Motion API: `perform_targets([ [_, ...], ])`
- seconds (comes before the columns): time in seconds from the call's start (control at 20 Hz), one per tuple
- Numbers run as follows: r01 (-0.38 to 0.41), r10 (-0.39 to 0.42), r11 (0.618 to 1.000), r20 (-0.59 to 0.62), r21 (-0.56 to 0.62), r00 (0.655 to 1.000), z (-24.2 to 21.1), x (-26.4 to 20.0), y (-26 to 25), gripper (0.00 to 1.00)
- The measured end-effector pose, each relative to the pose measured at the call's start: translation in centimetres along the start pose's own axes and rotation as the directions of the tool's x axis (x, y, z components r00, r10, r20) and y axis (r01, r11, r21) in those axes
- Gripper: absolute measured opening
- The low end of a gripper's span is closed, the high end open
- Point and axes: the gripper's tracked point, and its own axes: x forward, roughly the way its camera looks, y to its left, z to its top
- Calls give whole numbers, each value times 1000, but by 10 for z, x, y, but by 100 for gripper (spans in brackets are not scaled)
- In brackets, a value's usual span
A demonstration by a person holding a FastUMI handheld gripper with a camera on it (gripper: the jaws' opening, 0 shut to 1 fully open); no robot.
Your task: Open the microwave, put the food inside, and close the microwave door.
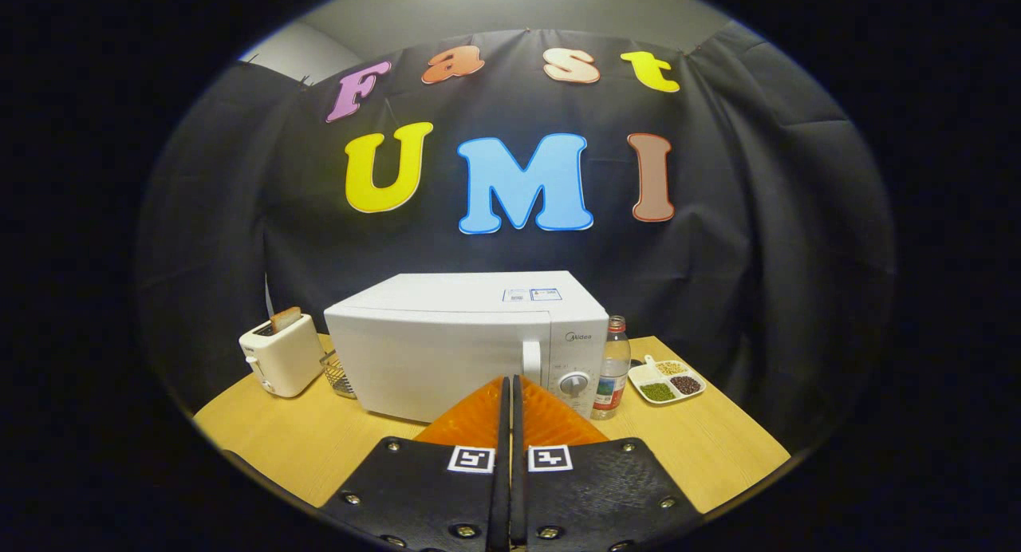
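A white microwave [447,352] stands on the wooden table [319,440] with its door shut. Its vertical handle [531,362] and control knob [574,384] are on its right side. My gripper [508,383] is shut with nothing between its fingers, and its tips point at the foot of the door just left of the handle, a short way in front of the microwave. A white divided dish of beans and grains [667,380] sits on the table to the right of the microwave.
A white toaster [281,359] with a slice of bread stands left of the microwave. A wire basket [339,374] sits between them. A clear water bottle [612,368] stands right beside the microwave's control panel.
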Motion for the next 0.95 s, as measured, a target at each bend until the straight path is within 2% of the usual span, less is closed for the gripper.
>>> perform_targets([
  [0.2, 30, -30, 1000, 32, -3, 999, 6, -37, 9, 1],
  [0.3, 15, -16, 1000, 44, 6, 999, 8, -54, 18, 3],
  [0.4, 13, -14, 1000, 66, 17, 998, 11, -69, 21, 34],
  [0.55, 43, -44, 999, 111, 16, 993, 17, -87, 18, 99],
  [0.95, 86, -80, 996, 148, -34, 986, 27, -105, 17, 99],
])
